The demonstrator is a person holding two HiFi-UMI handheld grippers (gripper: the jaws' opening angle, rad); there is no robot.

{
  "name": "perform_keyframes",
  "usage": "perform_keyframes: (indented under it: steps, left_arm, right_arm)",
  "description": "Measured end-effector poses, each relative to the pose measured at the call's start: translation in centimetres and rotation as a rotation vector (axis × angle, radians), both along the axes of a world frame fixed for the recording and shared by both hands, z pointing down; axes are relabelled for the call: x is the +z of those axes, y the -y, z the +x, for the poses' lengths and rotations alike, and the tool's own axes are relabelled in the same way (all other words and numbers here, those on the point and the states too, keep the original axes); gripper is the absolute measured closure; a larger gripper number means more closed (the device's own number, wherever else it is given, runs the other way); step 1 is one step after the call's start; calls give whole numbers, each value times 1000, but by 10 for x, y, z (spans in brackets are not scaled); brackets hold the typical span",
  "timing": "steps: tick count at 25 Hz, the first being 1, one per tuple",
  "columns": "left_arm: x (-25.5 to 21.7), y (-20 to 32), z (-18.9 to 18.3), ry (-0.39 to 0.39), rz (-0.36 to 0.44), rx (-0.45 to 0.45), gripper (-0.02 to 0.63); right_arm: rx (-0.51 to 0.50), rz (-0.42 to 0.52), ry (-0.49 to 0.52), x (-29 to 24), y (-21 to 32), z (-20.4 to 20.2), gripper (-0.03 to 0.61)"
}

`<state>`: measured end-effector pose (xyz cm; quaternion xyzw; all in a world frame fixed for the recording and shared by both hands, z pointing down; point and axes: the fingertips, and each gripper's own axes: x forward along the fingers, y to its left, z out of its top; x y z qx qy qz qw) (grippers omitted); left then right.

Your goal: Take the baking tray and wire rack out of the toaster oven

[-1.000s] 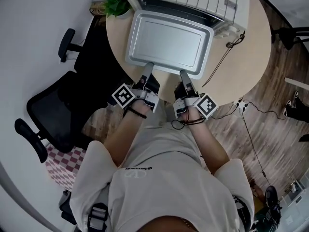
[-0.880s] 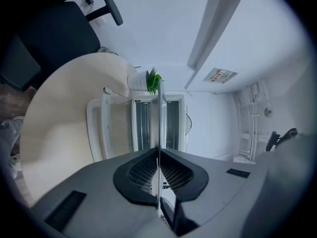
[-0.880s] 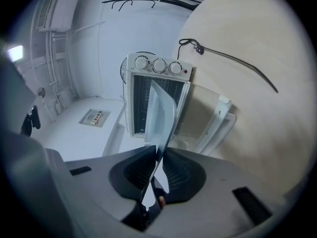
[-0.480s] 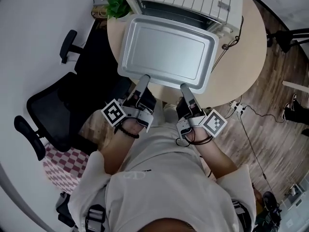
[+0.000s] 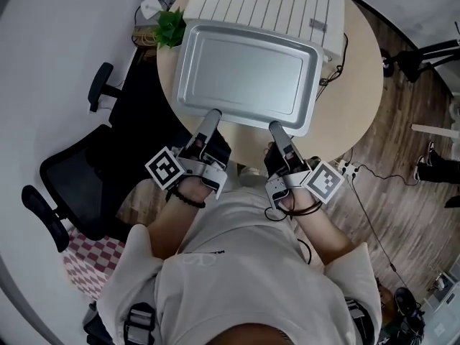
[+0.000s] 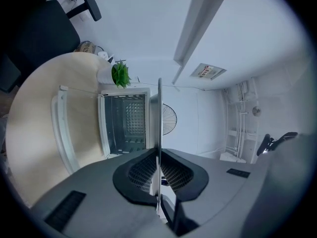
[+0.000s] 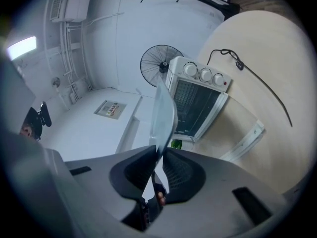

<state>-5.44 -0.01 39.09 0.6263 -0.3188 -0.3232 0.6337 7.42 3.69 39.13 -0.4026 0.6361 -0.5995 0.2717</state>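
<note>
**Head view, upper centre.** A rectangular baking tray [image 5: 248,74] of dull silver sheet metal, with rounded corners, a raised rim and a smooth flat floor, is held clear of the round, pale wood-grain table [image 5: 363,63]. It is out of the white toaster oven [image 5: 262,2] and directly in front of it. The left gripper [image 5: 213,113] and right gripper [image 5: 274,126] each pinch the tray's near rim.

**Gripper views.** The tray appears edge-on as a thin blade clamped between ribbed black pads [image 6: 141,170].

**Hidden or unclear.** In the head view only the oven's slatted top shows, because the tray covers its front. The left gripper view shows the open cavity with the door [image 6: 62,128] lowered and a dimpled back wall, but no wire rack can be made out inside. The tray rim partly overlaps a leafy green plant [image 5: 169,27].
</note>
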Motion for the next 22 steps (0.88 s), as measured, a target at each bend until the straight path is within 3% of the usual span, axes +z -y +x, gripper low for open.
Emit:
perform_keyframes:
  steps: [9,15,22]
  left_arm:
    - [-15,57,18,-25,1,13,584]
    - [-31,93,31,16,65,36,604]
    - [-19,127,46,20,71,46,604]
  right_arm:
    - [76,36,-34,-20,58,20,538]
    - [132,16,-13,-23,88,31,538]
    - [162,-11,-24,-11,122,47,545]
